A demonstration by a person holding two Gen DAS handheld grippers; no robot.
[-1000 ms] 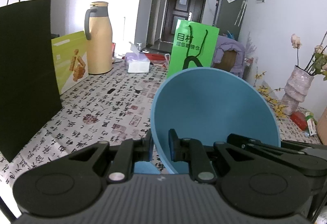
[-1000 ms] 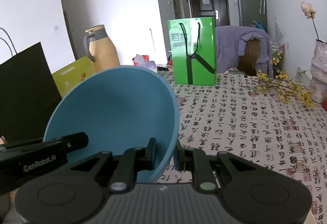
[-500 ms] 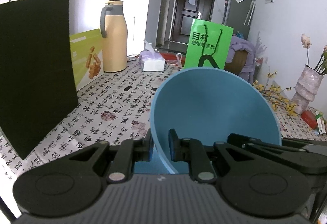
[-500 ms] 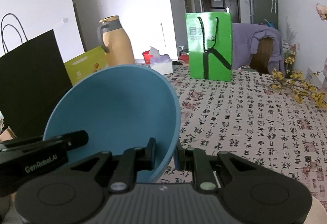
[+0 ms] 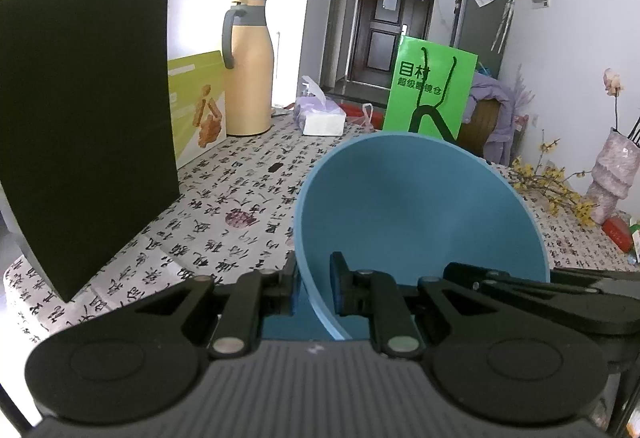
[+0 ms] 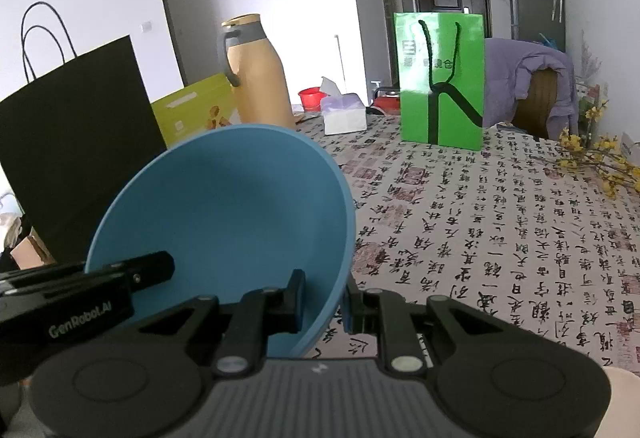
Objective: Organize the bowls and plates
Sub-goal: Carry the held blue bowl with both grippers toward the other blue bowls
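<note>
Both grippers, left and right, carry the bowl forward, clamped on opposite rims.

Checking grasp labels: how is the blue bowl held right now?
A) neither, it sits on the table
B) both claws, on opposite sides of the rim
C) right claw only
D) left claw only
B: the left claw pinches one side of the bowl rim and the right claw pinches the other, each showing in the other's view.
</note>
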